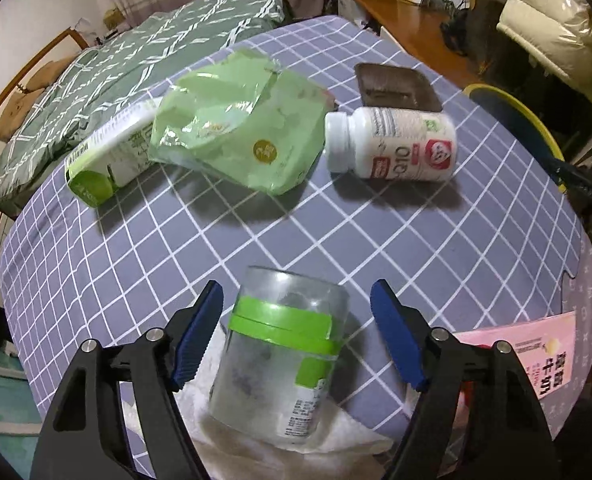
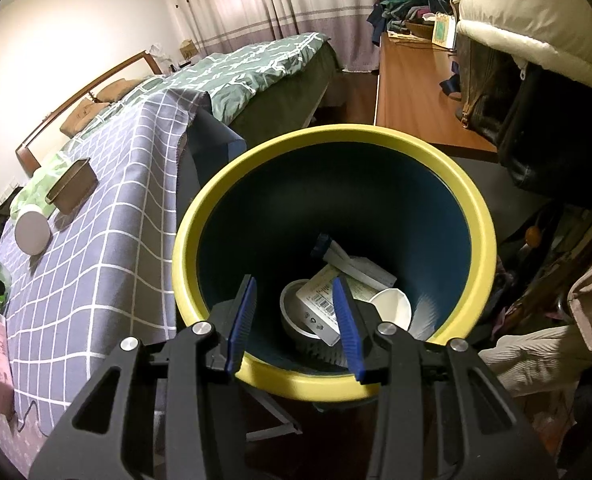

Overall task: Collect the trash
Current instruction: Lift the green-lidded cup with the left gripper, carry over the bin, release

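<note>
left gripper (image 1: pixel 296 336) | jaws spread, straddled clear jar (image 1: pixel 280 360) untouched | jar's long axis ran along fingers | right gripper (image 2: pixel 294 324) parted, empty over bin (image 2: pixel 335 384)

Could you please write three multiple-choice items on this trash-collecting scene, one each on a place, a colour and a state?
1. Where does the clear jar lie?
A. between the left gripper's fingers
B. in the bin
C. on the green bedding

2. What colour is the trash bin's rim?
A. red
B. yellow
C. white

3. How is the right gripper?
A. shut on a bottle
B. shut on a pouch
C. open and empty

Answers:
1 A: the blue fingers flank the jar, gaps showing on both sides.
2 B: a yellow ring tops the dark bin.
3 C: only the bin's contents show between its fingers.
</note>
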A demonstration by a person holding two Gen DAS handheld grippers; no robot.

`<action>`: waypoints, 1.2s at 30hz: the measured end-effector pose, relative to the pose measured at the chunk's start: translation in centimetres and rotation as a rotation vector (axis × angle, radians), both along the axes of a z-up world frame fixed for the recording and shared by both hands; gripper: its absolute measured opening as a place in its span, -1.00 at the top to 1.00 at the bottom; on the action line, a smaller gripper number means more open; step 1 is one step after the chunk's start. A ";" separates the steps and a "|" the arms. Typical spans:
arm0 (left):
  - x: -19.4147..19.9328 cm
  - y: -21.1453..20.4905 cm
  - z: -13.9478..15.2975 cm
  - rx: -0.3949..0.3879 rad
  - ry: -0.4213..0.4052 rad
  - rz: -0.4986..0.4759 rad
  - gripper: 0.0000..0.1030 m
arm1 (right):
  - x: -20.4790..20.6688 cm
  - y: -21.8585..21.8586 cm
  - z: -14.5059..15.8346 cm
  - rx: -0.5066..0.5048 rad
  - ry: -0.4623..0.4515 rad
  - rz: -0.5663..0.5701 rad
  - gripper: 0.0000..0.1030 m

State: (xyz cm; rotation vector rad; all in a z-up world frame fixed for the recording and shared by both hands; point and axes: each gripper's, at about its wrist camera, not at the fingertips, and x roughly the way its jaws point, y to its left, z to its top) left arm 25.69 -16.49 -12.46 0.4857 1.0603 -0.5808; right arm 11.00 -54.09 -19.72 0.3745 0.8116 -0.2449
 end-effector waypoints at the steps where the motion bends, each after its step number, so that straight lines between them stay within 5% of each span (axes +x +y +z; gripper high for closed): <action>1: 0.1 0.1 0.0 -0.001 0.004 0.001 -0.34 | -0.1 0.0 0.0 0.000 -0.002 0.000 0.26; 5: 0.1 0.2 0.3 -0.025 0.006 -0.001 -0.05 | -0.1 0.1 0.2 0.001 -0.007 0.003 0.26; 12: -0.9 -0.7 1.2 -0.006 0.000 -0.028 -0.05 | -0.3 0.1 0.5 0.005 -0.015 0.007 0.26; 23: -1.1 -2.0 7.0 -0.120 -0.082 0.003 0.00 | -1.0 -0.1 1.1 0.014 -0.040 0.001 0.26; 36: -1.1 -5.6 6.8 -0.129 -0.061 -0.032 0.00 | -2.2 -1.5 1.4 0.038 -0.066 -0.022 0.26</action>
